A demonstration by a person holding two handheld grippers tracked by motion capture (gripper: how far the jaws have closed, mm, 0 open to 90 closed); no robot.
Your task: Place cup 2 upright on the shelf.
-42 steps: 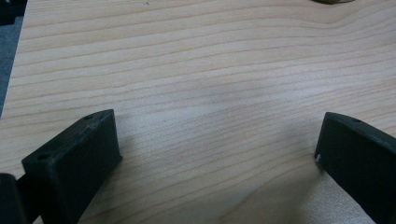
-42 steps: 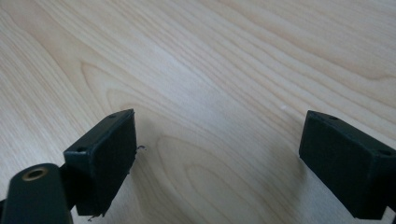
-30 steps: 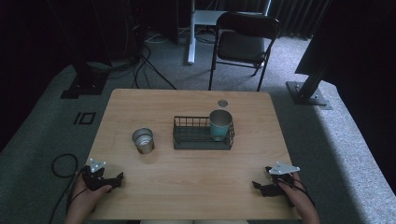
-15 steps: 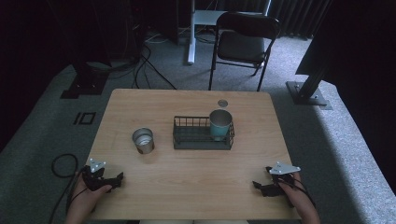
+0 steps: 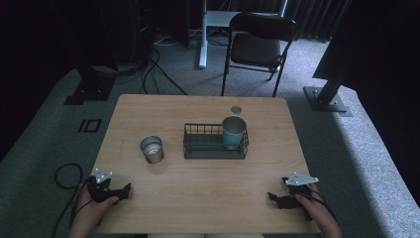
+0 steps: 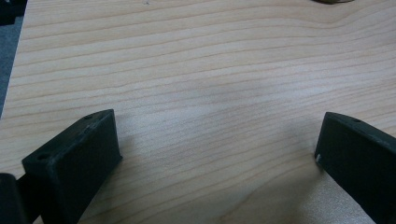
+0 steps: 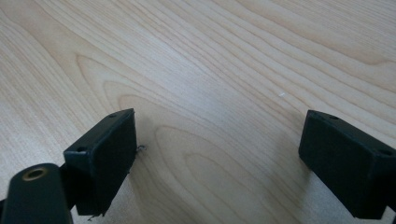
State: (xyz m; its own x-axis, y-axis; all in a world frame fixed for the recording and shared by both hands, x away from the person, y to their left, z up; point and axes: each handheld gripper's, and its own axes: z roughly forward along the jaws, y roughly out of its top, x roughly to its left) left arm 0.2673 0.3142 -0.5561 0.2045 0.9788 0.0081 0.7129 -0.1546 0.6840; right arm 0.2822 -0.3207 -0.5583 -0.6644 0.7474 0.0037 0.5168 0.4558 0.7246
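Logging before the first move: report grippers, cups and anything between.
Left gripper and right gripper open, resting on table. Metal cup beside wire basket; teal cup inside. Nothing between.

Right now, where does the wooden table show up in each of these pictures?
High view: the table sits mid-picture, with the left gripper and right gripper at its near corners.
Left gripper view: its wood runs behind the open fingers; its edge meets grey floor at top left.
Right gripper view: its wood lies behind the open fingers.
Shared landmark: the pale wood grain.
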